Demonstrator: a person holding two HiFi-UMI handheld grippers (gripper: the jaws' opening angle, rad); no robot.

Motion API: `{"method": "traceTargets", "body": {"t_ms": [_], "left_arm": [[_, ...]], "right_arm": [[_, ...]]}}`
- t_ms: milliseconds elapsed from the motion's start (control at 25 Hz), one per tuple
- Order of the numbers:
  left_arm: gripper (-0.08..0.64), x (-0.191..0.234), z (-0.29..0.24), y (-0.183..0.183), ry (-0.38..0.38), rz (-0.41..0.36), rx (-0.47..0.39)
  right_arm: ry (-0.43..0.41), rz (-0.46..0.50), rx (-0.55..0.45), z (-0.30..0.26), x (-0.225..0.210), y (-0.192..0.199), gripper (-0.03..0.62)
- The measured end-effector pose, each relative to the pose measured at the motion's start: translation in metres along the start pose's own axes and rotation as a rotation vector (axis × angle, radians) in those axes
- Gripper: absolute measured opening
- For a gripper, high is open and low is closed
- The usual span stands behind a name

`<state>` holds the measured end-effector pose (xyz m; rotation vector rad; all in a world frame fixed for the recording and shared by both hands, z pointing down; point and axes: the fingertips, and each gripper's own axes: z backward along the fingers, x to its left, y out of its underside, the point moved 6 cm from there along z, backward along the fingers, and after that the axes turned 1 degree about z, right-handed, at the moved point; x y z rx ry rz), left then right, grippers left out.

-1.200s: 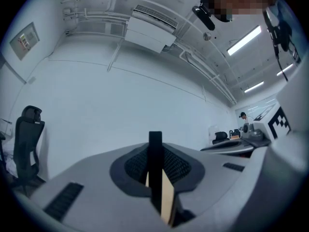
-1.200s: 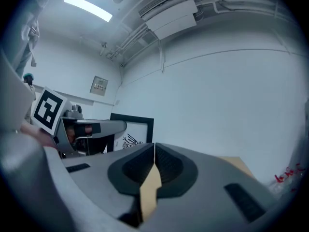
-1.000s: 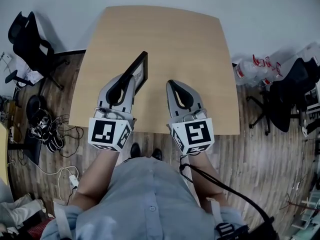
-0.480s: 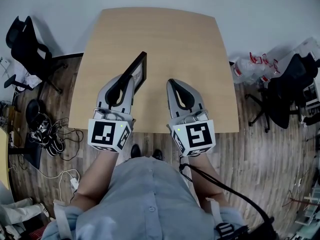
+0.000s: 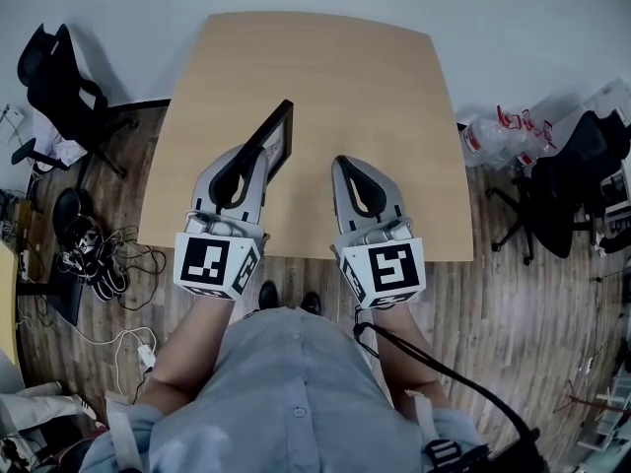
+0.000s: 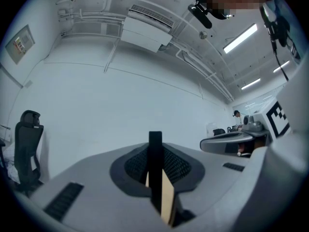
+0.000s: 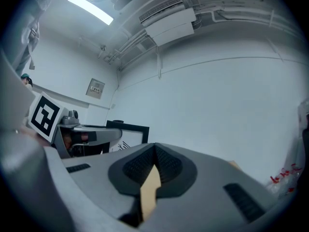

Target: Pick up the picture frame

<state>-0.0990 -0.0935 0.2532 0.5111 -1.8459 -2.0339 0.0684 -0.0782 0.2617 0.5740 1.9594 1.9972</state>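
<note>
Where the head view looks down on a wooden table (image 5: 325, 77) over a plank floor (image 5: 532, 304), with a chair (image 5: 54, 77) and cables (image 5: 99, 259) at the left, the left gripper (image 5: 251, 154) pinches the frame (image 5: 278, 131), which stands on edge over the table's left half. The right gripper (image 5: 345, 164) sits just beside it. The left gripper view shows its jaws clamped on the frame's black edge before a white wall (image 6: 96, 100) and an air conditioner (image 6: 145, 30). The right gripper view shows its jaws pressed together, with the frame off to their left.

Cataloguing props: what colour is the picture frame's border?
Black; the picture frame shows best in the head view.
</note>
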Motion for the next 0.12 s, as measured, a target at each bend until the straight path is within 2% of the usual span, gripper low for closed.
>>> {"method": "traceTargets", "body": {"t_ms": [120], "left_arm": [[0.052, 0.0013, 0.0004, -0.0007, 0.002, -0.005, 0.001]], "right_arm": [[0.004, 0.000, 0.001, -0.0004, 0.0012, -0.0004, 0.002]]}}
